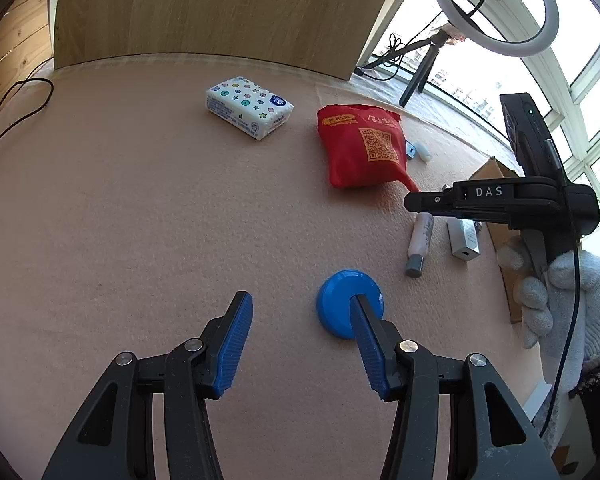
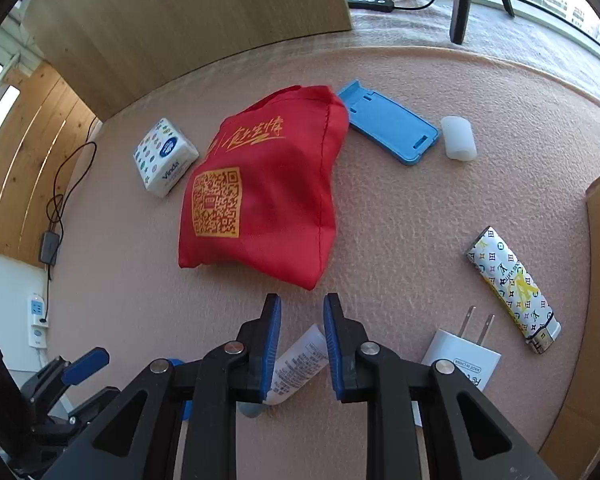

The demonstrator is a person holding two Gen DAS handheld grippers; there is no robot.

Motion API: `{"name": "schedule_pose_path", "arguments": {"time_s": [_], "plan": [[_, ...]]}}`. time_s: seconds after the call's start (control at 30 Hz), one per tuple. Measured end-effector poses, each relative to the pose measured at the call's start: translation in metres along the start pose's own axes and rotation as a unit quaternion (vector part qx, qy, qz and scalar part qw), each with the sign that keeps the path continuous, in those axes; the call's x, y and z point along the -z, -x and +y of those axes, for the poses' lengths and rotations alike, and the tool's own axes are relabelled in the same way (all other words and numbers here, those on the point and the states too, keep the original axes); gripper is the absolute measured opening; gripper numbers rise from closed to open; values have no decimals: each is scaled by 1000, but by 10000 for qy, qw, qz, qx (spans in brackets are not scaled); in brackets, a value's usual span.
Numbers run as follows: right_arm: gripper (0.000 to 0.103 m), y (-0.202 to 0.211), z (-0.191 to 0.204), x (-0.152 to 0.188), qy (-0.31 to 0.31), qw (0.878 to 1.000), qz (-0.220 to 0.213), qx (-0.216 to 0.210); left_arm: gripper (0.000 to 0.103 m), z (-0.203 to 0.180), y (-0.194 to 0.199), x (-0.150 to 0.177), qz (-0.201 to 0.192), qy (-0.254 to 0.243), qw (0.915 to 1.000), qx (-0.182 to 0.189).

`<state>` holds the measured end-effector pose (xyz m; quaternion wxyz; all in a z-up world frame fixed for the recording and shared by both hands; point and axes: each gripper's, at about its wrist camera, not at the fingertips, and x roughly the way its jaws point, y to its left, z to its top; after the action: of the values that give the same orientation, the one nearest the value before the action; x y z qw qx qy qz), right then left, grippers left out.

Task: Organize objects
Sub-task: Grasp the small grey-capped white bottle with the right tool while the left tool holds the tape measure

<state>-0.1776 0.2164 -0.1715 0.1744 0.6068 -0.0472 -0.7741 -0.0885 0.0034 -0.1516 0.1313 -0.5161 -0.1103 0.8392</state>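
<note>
Pick-up step judged in hand. Right gripper (image 2: 302, 320), narrowly parted and empty, is poised over the tube (image 2: 300, 364); descent and closing needed. Left gripper (image 1: 300, 312) is held wide, empty, beside the blue lid (image 1: 342, 300).

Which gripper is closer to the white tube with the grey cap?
Right. The right gripper hangs right above the white tube, which shows between its open jaws. The left gripper is off to the side, by the blue lid.
</note>
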Motion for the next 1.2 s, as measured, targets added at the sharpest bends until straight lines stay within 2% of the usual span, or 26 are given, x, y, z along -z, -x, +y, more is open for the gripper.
{"name": "schedule_pose_path", "arguments": {"time_s": [0.07,0.13,0.27,0.37,0.5,0.63,0.97,1.2], "plan": [[20,-2,17,10,488,9985,-21,247,54,0,-1,0,20,1,10000,2],[20,0,24,20,622,9974,-36,350,54,1,-2,0,49,-10,10000,25],[24,20,23,39,201,9984,-344,409,54,-2,-3,1,101,-86,9999,87],[30,33,19,50,-235,9982,-514,213,54,-5,-4,2,133,-159,9997,115],[30,35,17,62,-708,9965,-450,24,55,-8,-8,2,196,-250,9994,156],[30,23,24,59,-828,9960,-331,40,55,-10,-10,2,236,-286,9991,195],[30,4,34,56,-364,9988,-15,328,61,-18,-15,5,392,-476,9978,237],[30,6,25,59,-13,9992,87,397,62,-32,-31,6,566,-710,9956,223]]}}
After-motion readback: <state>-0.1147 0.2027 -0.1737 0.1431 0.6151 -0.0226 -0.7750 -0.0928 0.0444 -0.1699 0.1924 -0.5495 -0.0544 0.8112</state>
